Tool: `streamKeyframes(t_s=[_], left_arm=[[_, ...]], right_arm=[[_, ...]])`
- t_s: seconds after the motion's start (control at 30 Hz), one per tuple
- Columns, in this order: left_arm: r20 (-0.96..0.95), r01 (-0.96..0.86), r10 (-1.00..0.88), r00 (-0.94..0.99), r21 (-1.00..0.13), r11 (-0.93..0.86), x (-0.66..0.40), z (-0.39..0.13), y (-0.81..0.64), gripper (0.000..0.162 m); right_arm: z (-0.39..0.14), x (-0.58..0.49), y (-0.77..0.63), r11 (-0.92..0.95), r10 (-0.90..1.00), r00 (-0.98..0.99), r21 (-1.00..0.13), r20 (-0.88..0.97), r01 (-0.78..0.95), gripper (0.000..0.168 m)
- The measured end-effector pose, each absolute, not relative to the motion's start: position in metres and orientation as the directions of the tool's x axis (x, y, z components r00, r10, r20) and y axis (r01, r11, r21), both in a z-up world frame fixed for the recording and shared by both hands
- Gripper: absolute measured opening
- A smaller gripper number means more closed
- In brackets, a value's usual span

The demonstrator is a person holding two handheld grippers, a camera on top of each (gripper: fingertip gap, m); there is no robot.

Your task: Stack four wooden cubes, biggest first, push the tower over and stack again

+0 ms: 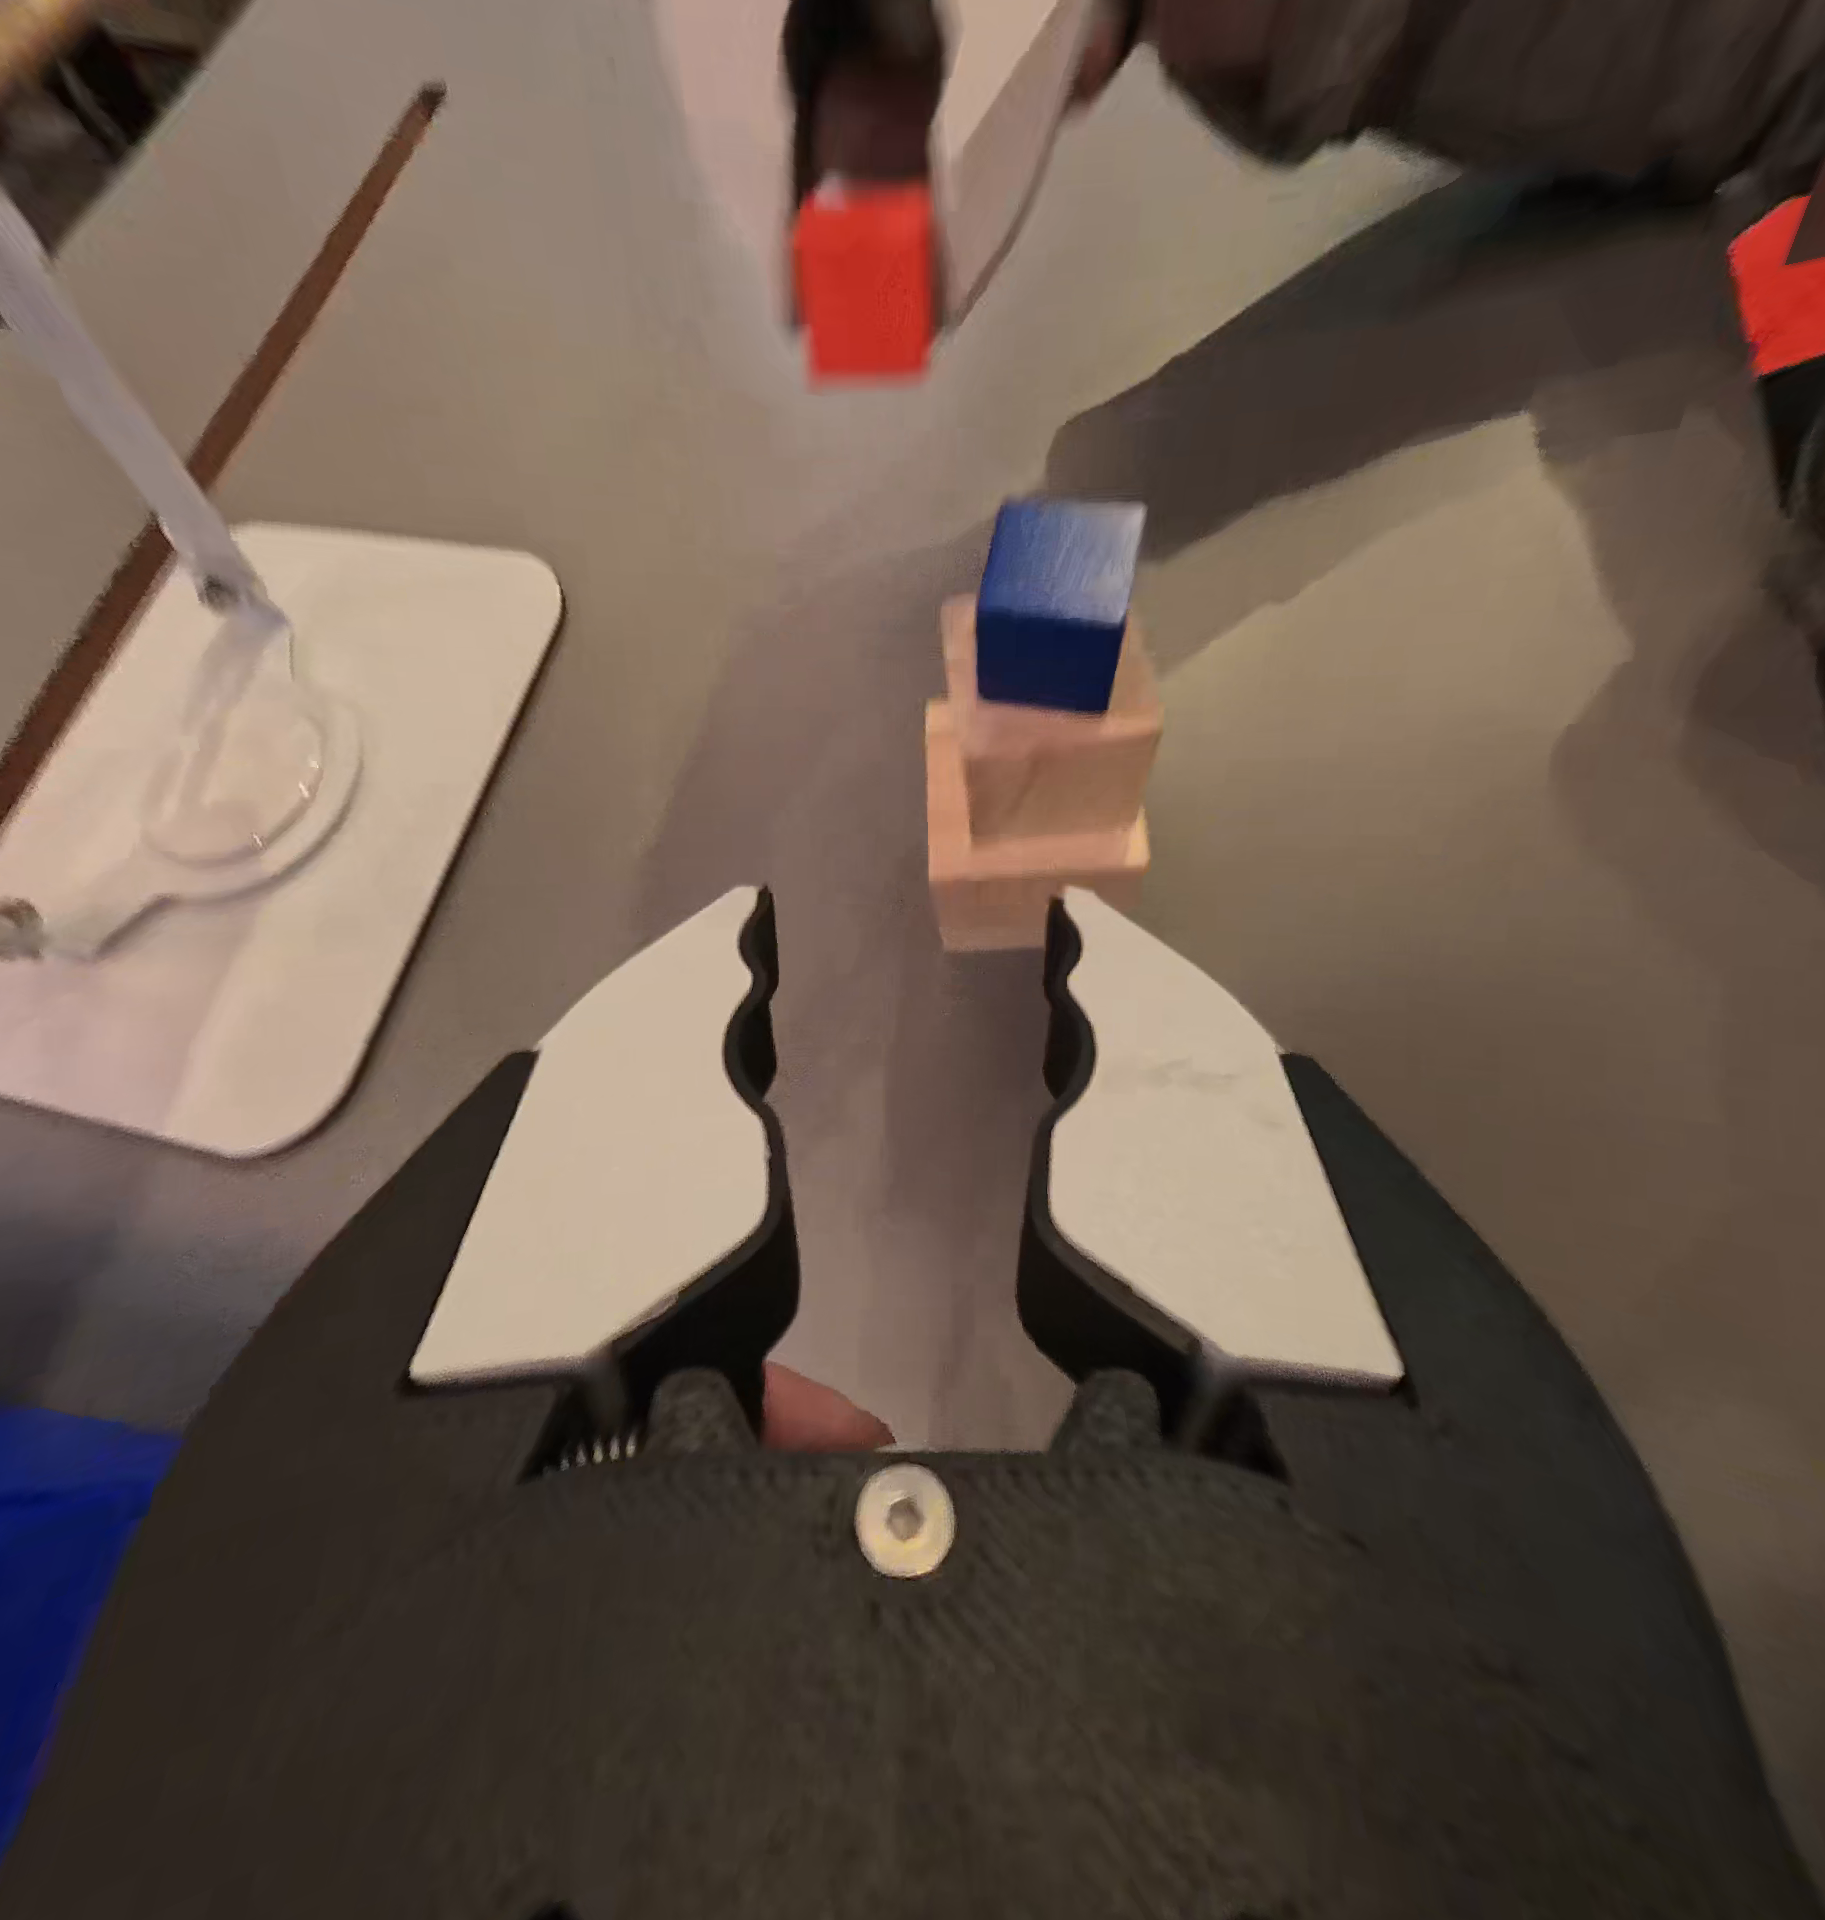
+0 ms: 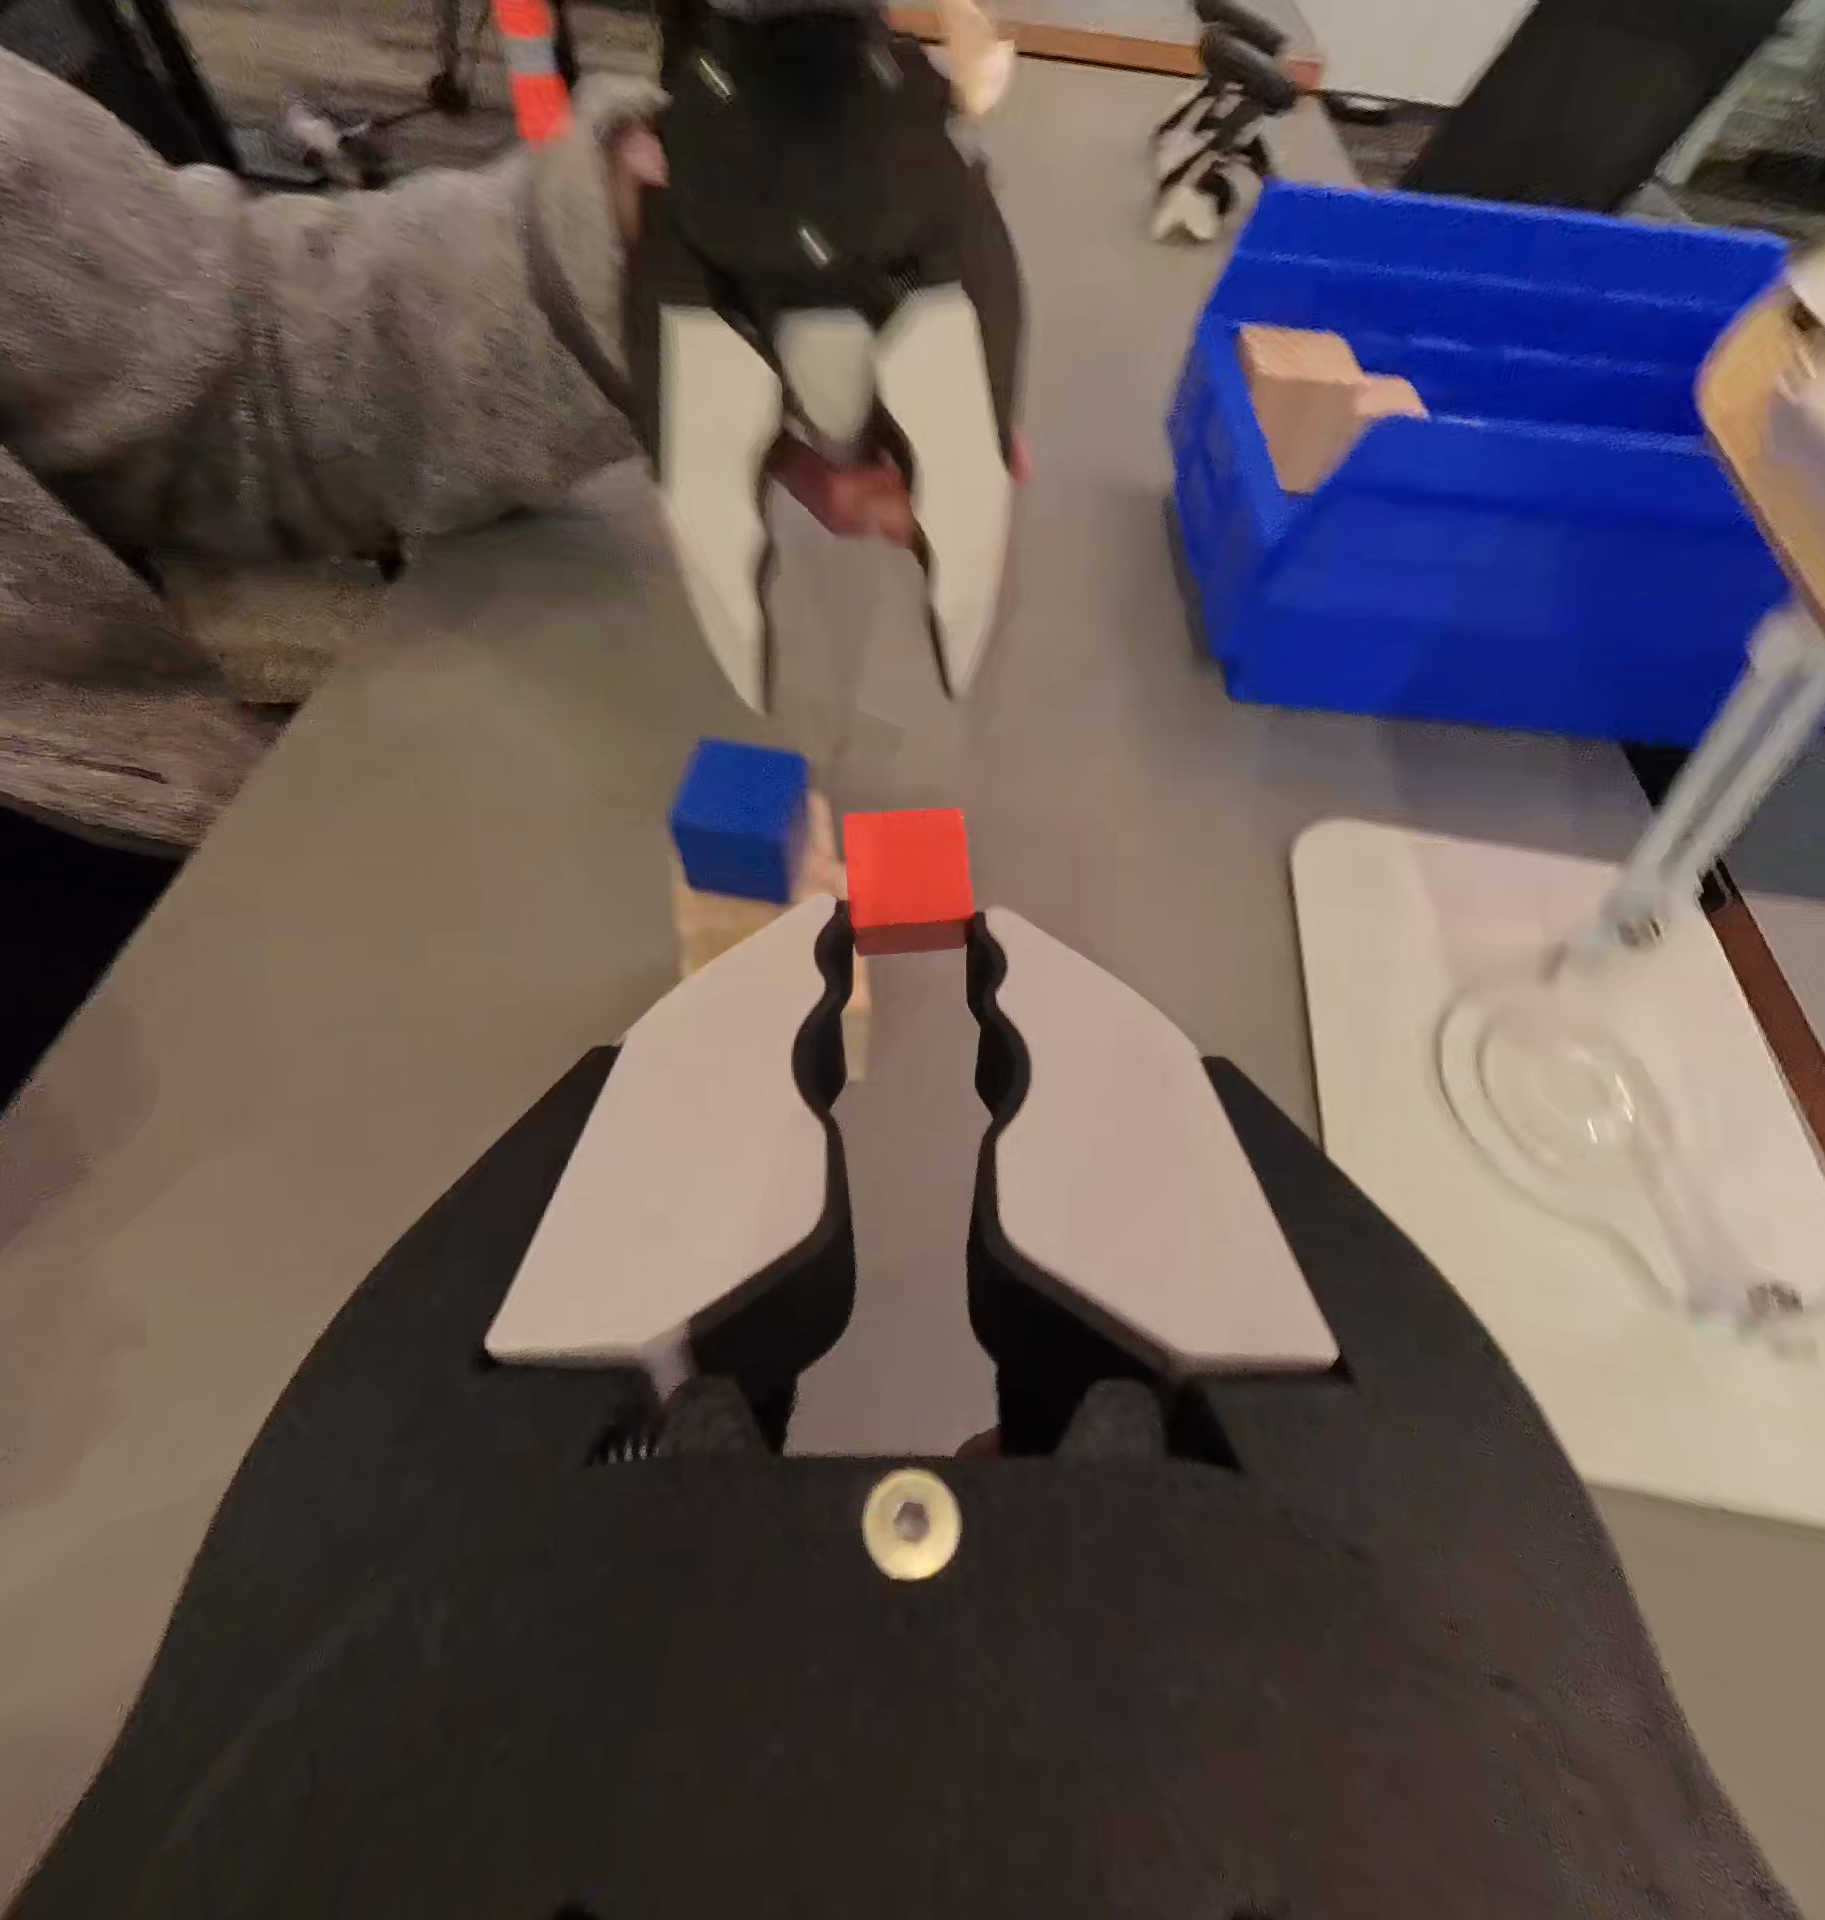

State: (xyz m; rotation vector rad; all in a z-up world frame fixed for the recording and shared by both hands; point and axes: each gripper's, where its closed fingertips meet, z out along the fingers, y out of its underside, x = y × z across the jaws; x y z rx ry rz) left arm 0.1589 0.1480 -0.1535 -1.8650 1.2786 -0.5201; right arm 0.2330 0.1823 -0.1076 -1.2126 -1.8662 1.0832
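Left gripper (image 1: 908,935): nearest in the left wrist view, jaws parted and empty, tips low on the near side of the tower, the right tip just in front of the bottom cube.
Tower: three cubes stood on the grey table (image 1: 1407,1039); large plain cube (image 1: 991,894) at the base, smaller plain cube (image 1: 1064,769) on it, blue cube (image 1: 1059,613) on top, set slightly askew.
Right gripper (image 2: 908,920): jaws closed down onto the red cube (image 2: 906,878), pinched at the very tips and held in the air.
Key relation: in the right wrist view the blue cube (image 2: 742,821) lay just left of the red one and a little farther off, so the held cube probably needed to shift left and onward before being lowered squarely onto it. The right gripper was the one placed to do that.
Risk: the left tips sat close enough to nudge the base.
Far right: blue bin (image 2: 1490,540) holding spare wooden pieces.
Beside it: white mat (image 2: 1407,1143) carrying a clear stand (image 2: 1573,1091).
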Motion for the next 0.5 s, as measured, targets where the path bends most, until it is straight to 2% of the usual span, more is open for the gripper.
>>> streamKeyframes(t_s=[0.17, 0.27, 0.5], left_arm=[[-0.082, -0.645, -0.895, 0.439, -0.722, -0.25, 0.144, -0.201, 0.156, 0.047], [-0.068, -0.651, -0.901, 0.428, -0.715, -0.255, 0.147, -0.207, 0.155, 0.046], [-0.054, -0.644, -0.908, 0.415, -0.723, -0.251, 0.149, -0.207, 0.153, 0.046]], right_arm=[[-0.106, 0.214, 0.153, 0.287, 0.897, -0.439, -0.816, 0.045, 0.502, 0.021], [-0.115, 0.212, 0.149, 0.317, 0.889, -0.458, -0.76, 0.03, 0.567, 0.021], [-0.122, 0.211, 0.144, 0.289, 0.888, -0.458, -0.742, -0.028, 0.605, 0.022]])
